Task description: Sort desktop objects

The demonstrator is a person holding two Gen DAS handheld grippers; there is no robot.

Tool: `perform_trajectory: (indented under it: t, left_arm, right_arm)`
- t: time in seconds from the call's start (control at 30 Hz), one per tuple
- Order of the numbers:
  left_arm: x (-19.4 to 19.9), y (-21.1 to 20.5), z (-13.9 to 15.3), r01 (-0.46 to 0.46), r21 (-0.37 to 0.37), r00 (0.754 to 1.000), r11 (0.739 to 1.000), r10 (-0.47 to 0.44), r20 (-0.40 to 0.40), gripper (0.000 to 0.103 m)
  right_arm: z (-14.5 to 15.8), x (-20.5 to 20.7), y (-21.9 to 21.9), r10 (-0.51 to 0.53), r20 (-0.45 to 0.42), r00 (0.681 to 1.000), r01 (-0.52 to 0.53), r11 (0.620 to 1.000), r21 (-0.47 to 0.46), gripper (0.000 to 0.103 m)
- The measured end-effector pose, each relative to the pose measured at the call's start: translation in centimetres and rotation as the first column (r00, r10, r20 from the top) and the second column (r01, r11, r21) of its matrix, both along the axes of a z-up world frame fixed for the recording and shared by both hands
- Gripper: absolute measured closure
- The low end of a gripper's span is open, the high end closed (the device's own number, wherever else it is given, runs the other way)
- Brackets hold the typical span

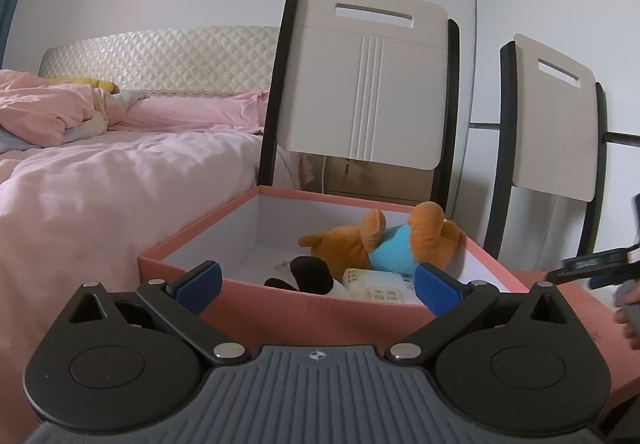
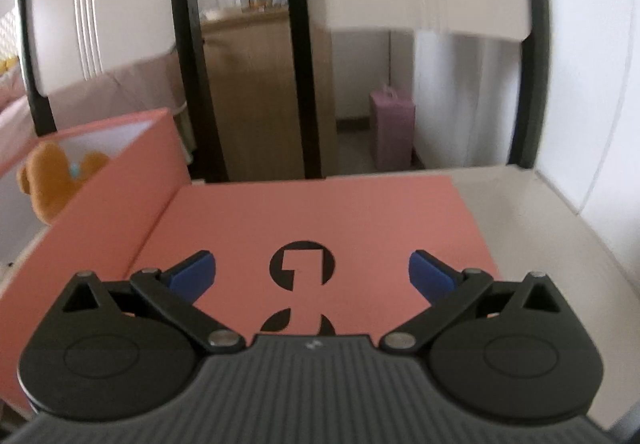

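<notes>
A pink open box [image 1: 312, 314] stands in front of my left gripper [image 1: 316, 286], which is open and empty, its blue pads near the box's front wall. Inside lie an orange plush toy with a blue shirt [image 1: 384, 240], a black-and-white plush [image 1: 308, 274] and a white tissue pack [image 1: 376, 286]. In the right wrist view the box [image 2: 104, 212] is at the left with the orange plush [image 2: 52, 176] showing. My right gripper [image 2: 312, 272] is open and empty above the flat pink lid [image 2: 360, 220] with a black logo [image 2: 302, 264].
Two white chairs with black frames [image 1: 368, 76] [image 1: 556, 124] stand behind the table. A bed with pink bedding [image 1: 120, 164] lies to the left. The white table [image 2: 540, 228] extends right of the lid. A purple bag [image 2: 392, 128] sits on the floor beyond.
</notes>
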State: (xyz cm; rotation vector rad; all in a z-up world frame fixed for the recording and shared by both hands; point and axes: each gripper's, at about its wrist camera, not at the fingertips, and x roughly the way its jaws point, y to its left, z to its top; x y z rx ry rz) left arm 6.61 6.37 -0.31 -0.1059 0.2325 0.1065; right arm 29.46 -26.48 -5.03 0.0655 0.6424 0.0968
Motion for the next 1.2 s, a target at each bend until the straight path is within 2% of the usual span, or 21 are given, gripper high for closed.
perform_trajectory:
  t: [0.2,0.37,1.2]
  left_arm:
    - [0.1,0.1,0.0,0.004,-0.005,1.000,1.000,-0.004,-0.006,0.000]
    - [0.2,0.3,0.0,0.001,-0.013,1.000,1.000,-0.001,-0.009,0.000]
    - [-0.1,0.5,0.0,0.005,-0.023,1.000,1.000,-0.005,-0.005,0.000]
  right_arm:
    - [-1.7,3.4,1.5,-0.009,-0.054,0.998,0.007,0.999,-0.046,0.000]
    - [-2.7,4.0,2.2,-0.007,-0.086,0.996,-0.001,0.996,-0.093,0.000]
    - [-3.2,4.6,1.8,0.002,-0.065,0.998,-0.007,0.998,-0.068,0.000]
